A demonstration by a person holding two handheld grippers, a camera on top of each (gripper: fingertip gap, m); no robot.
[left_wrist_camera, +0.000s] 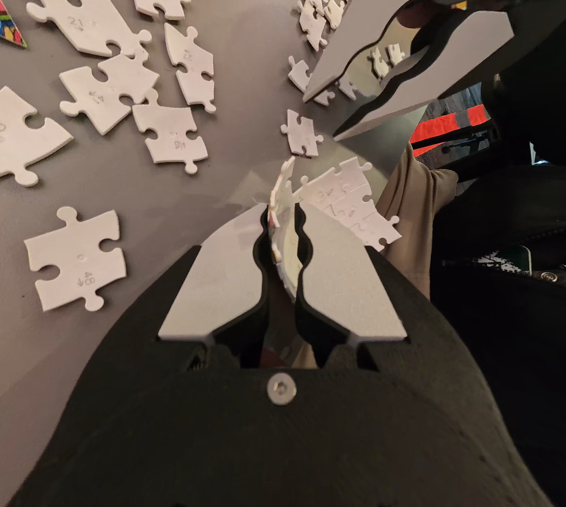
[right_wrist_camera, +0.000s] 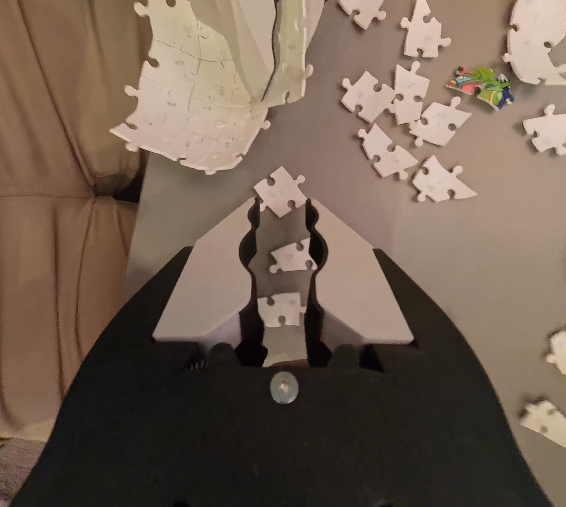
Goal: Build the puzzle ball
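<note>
- Assembled puzzle section (right_wrist_camera: 196,100): curved, white side showing, held off the grey table (right_wrist_camera: 428,277), clamped in the left gripper (left_wrist_camera: 283,213).
- Right gripper (right_wrist_camera: 283,204): jaws parted, empty, just below the section, above a loose piece (right_wrist_camera: 280,190).
- White loose pieces (right_wrist_camera: 407,112) scatter right of the section; one coloured piece (right_wrist_camera: 481,87) lies face-up beyond them.
- Beige fabric (right_wrist_camera: 61,124) sits left of the section.

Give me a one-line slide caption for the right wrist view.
Open right gripper hovers over loose piece while left gripper holds curved assembly.
</note>
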